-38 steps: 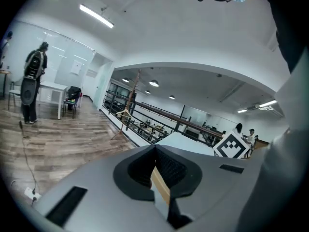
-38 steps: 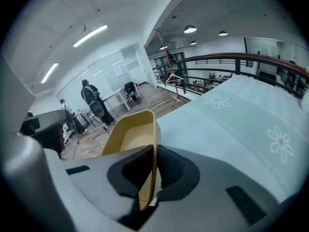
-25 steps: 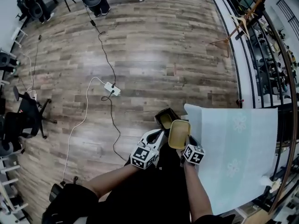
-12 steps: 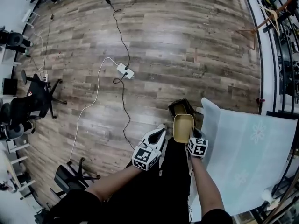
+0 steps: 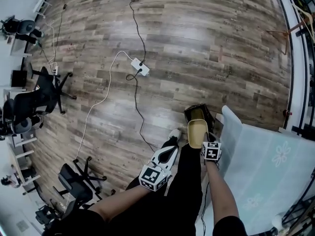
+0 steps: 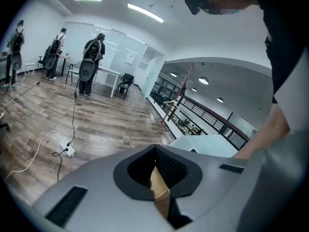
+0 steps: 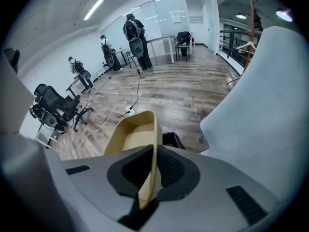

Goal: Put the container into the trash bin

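While the right tongs [image 7: 154, 170] clamped the container [image 7: 133, 132] by one thin wall, it looked light and stiff but easy to crush, so that rim seemed the sound hold. It was empty and stuck out just ahead of them. The left tongs [image 6: 155, 170], drawn nearly together, nipped a tan strip [image 6: 161, 192]. Just beyond the container stood the bin [image 7: 172, 140], seemingly with something tan inside.

Black trash bin [image 5: 189, 115] was mostly hidden behind tan oblong container [image 5: 197, 133]; pale-clothed tabletop [image 5: 268, 167] was cut off right.
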The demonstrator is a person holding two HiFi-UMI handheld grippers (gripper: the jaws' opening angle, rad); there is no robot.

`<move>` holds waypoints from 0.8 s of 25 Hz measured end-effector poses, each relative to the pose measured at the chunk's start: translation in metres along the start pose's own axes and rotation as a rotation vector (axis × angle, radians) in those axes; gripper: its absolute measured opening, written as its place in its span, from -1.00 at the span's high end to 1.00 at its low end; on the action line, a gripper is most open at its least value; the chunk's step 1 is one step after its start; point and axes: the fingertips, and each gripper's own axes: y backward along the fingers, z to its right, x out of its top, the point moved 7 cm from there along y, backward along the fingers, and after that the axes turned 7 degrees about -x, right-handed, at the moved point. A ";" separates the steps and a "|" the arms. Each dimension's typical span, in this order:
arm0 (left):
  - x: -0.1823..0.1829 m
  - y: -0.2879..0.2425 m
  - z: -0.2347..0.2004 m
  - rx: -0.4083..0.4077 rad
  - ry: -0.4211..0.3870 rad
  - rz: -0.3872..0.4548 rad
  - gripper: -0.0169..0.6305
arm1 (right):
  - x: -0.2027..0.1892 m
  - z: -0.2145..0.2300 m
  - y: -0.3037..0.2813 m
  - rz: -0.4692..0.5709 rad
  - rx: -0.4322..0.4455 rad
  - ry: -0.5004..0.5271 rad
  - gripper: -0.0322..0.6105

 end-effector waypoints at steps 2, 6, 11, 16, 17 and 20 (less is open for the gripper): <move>-0.003 -0.001 0.001 0.004 -0.005 -0.003 0.91 | 0.000 0.001 -0.012 0.004 -0.002 0.027 0.76; -0.016 -0.001 0.000 0.033 0.005 -0.017 0.91 | -0.009 0.009 -0.035 0.005 -0.025 0.007 0.76; -0.032 0.004 -0.008 0.069 0.011 -0.038 0.91 | -0.021 0.016 -0.062 -0.027 -0.051 -0.052 0.64; -0.035 0.010 -0.009 0.074 0.001 -0.033 0.91 | -0.025 0.011 -0.056 -0.032 -0.016 -0.061 0.59; -0.034 0.010 -0.009 0.070 -0.001 -0.030 0.91 | -0.023 0.010 -0.052 -0.025 -0.016 -0.058 0.59; -0.028 0.009 -0.009 0.054 -0.008 -0.026 0.91 | -0.015 0.006 -0.037 0.003 -0.017 -0.063 0.59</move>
